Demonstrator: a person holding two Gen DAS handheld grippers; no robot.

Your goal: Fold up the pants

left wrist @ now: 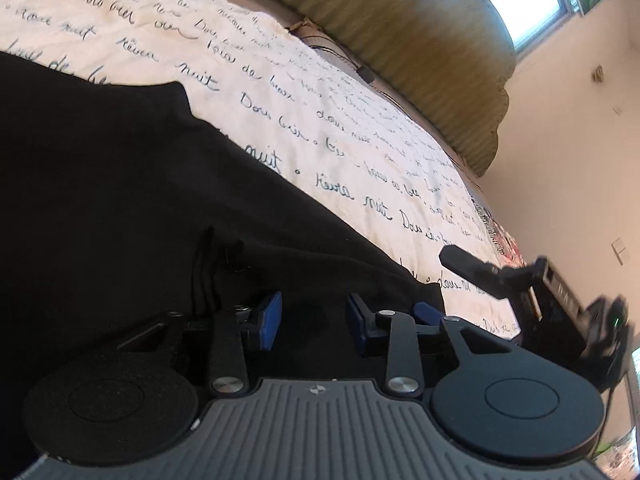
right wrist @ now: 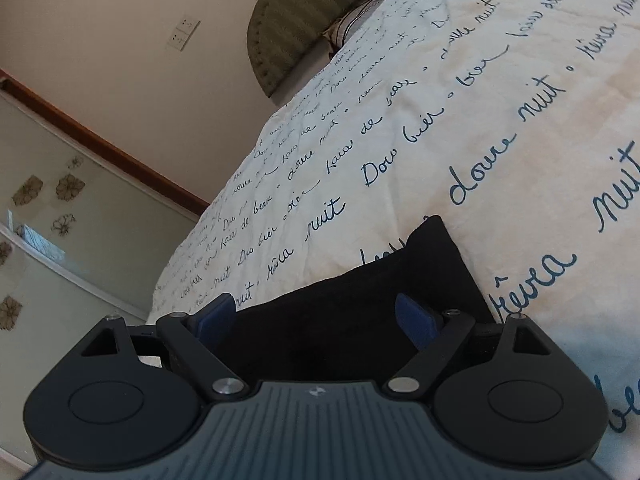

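Fingers (left wrist: pixel 270 316) of our left gripper (left wrist: pixel 314 318) half-parted and right gripper (right wrist: pixel 314 316) wide, both empty over the black pants (left wrist: pixel 120 184), we judge folding unfinished.

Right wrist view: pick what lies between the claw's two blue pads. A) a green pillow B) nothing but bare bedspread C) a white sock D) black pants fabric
D: the dark pants stretch between the wide-open right claw, lying on the script-printed bedspread; neither pad presses on the cloth.
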